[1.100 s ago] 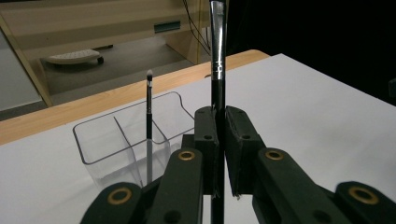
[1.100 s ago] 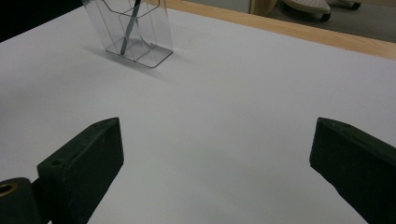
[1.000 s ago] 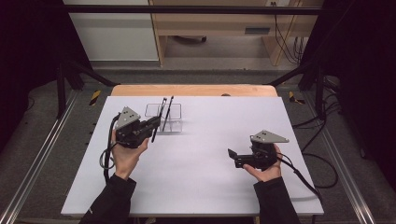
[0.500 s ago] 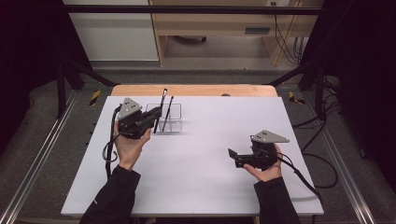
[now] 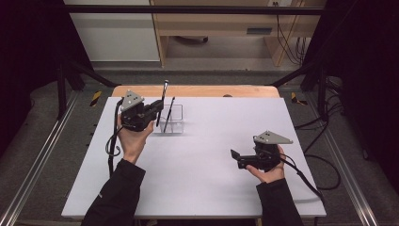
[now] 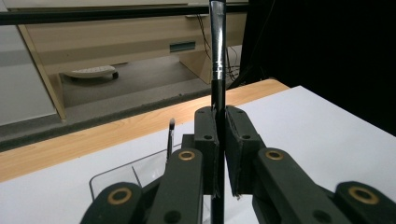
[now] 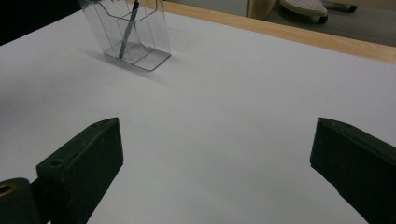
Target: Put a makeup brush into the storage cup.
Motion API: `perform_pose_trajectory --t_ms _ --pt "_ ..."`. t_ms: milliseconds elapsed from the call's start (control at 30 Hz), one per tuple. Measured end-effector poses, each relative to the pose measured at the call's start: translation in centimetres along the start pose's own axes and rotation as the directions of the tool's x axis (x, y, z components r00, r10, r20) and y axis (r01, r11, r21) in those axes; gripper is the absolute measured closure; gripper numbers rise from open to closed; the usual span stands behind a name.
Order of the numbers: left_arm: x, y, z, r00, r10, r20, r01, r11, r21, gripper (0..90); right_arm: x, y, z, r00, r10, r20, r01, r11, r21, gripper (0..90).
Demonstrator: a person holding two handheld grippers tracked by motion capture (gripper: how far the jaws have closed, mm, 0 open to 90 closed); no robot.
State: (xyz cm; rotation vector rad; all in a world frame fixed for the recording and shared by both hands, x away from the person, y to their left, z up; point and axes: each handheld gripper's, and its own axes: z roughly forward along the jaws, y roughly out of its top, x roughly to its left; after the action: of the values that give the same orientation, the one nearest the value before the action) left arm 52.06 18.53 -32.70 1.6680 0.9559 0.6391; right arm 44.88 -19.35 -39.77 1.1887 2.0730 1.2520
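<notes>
My right tool (image 5: 234, 156) rests low over the bare white table (image 5: 202, 179), jaws spread wide with nothing between them. Farther out, my left tool (image 6: 220, 140) is pinching a thin black brush (image 6: 217, 56) upright by its lower handle, just beside the clear holder (image 5: 171, 120) where a second brush (image 5: 169, 109) leans. It looks light, stiff and slick, so I'd grip mid-handle, below the metal ferrule.

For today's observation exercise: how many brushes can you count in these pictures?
2. One brush is clamped upright in the left gripper, above the clear holder. The other brush leans inside the holder. Nothing suggests more are hidden.
</notes>
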Motion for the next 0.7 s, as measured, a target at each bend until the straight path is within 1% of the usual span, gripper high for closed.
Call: perform_pose_trajectory --t_ms 400,700 --pt "0.6 0.7 1.6 0.9997 0.001 -0.025 -0.001 1.0000 0.005 83.3 -0.1 0.0 -0.1 1.0000 0.005 0.001 -0.005 1.000 -0.005 3.1" --pt "1.3 0.9 2.7 0.9989 -0.010 -0.046 0.010 0.9999 0.003 83.3 -0.1 0.0 -0.1 1.0000 0.005 0.000 -0.005 1.000 -0.004 3.2"
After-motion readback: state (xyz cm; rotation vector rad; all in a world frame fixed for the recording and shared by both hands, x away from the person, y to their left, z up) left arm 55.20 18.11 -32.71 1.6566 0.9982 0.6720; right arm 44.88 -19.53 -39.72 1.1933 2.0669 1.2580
